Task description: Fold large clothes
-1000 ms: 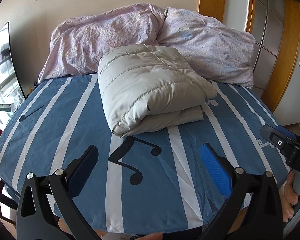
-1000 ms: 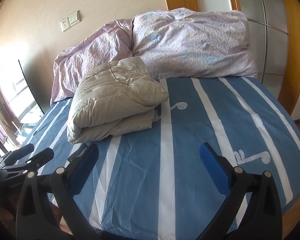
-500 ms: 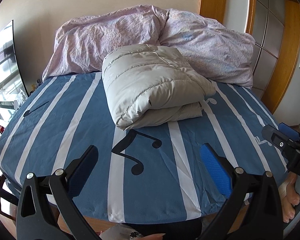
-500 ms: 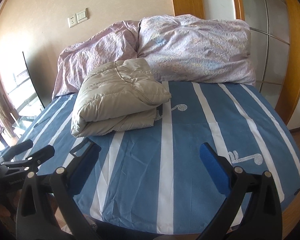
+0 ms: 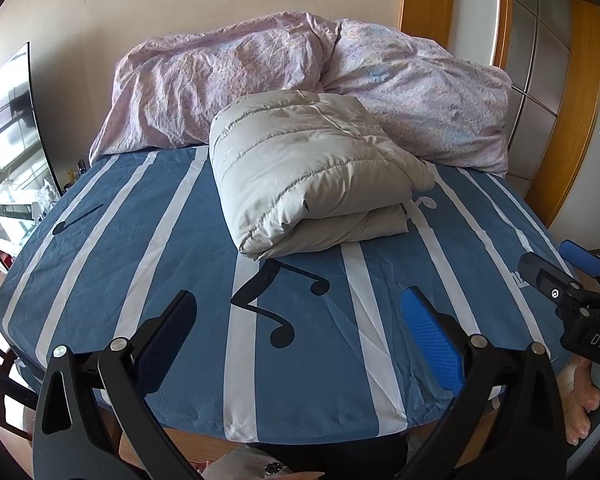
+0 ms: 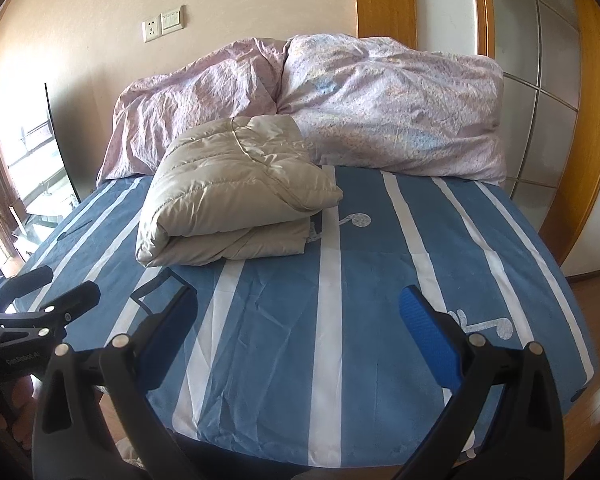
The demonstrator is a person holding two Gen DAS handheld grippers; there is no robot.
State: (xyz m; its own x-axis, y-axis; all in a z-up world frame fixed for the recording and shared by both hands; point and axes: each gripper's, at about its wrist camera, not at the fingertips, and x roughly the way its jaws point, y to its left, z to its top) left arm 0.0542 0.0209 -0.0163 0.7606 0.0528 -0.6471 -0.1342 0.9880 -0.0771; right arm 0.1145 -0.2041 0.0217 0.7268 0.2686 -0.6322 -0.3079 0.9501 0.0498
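Note:
A beige quilted down jacket [image 5: 308,176] lies folded in a thick stack on the blue striped bed sheet [image 5: 188,264], close to the pillows; it also shows in the right wrist view [image 6: 232,196]. My left gripper [image 5: 300,340] is open and empty above the foot of the bed, well short of the jacket. My right gripper [image 6: 300,336] is open and empty, also back near the foot edge. Each gripper shows at the edge of the other's view, the right one [image 5: 572,292] and the left one [image 6: 32,320].
Two crumpled pink pillows [image 5: 260,76] lean against the wall behind the jacket. A dark screen [image 5: 12,120] and a glass stand are at the left. A wooden door frame [image 6: 596,120] is at the right. A bare foot [image 5: 584,404] stands by the bed's foot edge.
Both grippers have pulled back and risen from the bed; the jacket looks farther away and the foot edge of the mattress has come into view. The jacket has not moved.

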